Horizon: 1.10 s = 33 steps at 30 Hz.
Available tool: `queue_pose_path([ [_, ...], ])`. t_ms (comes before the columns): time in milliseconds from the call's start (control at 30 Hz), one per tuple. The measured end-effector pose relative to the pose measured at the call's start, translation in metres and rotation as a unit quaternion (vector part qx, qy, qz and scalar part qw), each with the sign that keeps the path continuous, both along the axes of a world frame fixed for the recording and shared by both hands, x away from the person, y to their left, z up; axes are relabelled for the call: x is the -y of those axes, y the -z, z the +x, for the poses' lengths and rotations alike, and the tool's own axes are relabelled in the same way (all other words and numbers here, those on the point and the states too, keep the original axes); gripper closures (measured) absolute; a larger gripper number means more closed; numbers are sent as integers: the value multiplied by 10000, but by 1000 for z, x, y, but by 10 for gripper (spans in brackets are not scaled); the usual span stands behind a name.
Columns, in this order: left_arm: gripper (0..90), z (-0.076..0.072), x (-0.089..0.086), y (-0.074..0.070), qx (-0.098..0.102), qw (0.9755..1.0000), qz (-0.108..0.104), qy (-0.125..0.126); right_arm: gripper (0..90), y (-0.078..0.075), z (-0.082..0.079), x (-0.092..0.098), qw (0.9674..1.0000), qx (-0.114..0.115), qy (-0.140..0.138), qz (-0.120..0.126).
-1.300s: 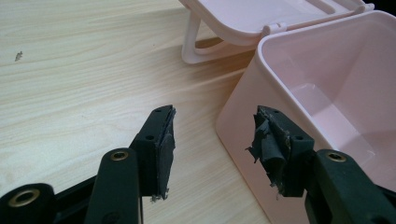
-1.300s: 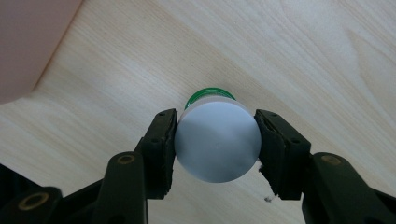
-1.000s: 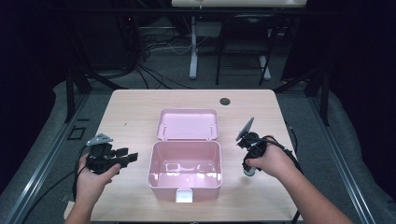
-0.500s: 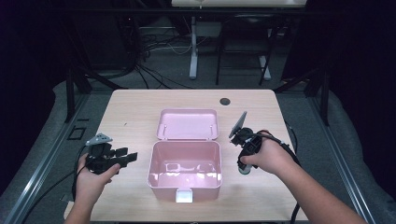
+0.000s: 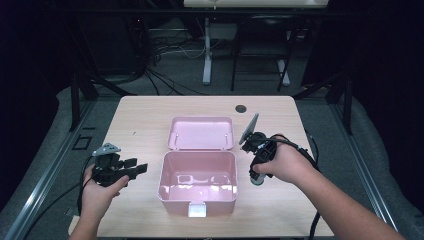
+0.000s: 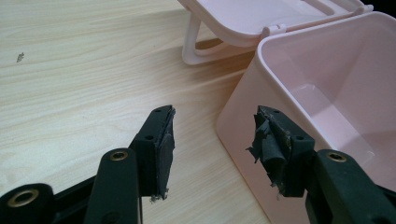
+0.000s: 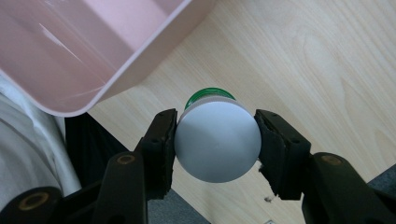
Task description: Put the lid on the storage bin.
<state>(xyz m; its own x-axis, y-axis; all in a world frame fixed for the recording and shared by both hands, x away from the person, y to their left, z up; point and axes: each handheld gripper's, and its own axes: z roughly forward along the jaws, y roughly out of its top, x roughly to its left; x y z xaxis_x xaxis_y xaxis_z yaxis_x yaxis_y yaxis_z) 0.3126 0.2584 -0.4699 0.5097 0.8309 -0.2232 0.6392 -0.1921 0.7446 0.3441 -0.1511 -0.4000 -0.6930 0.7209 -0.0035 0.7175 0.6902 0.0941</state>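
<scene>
A pink plastic box stands open in the middle of the table, its lid laid flat behind it and nothing inside. Just right of the box my right gripper is shut on a small round jar. In the right gripper view the jar shows a pale grey flat end and a green cap on the far side, clamped between both pads of the right gripper above the tabletop, beside the box's wall. My left gripper stands open with nothing in it, close to the box's left wall.
A dark round grommet sits in the wooden table near its far edge. The box has a white latch at its front, near the table's front edge. Cables trail from both grippers off the table's sides.
My right gripper has risen with the jar and drifted a little left toward the box. The left gripper and the box have stayed still.
</scene>
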Motion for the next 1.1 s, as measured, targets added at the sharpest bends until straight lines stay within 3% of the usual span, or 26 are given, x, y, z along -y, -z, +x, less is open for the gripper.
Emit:
queue_pose_path([
  [567, 476, 0, -1, 0, -6, 10000, -19, 14, 501, -36, 3, -19, 9996, 128, -262, 36],
  [800, 476, 0, -1, 0, -12, 10000, -24, 22, 501, -42, 3, -29, 9992, 178, -351, 104],
  [867, 476, 0, -1, 0, -3, 10000, -25, 18, 501, -45, 3, -33, 9990, 172, -417, -20],
  [900, 476, 0, -1, 0, -11, 10000, -24, 28, 501, -45, 3, -37, 9988, 182, -453, 98],
  [1100, 475, 0, -1, 0, -13, 10000, -30, 19, 501, -45, 3, -46, 9986, 122, -513, 80],
])
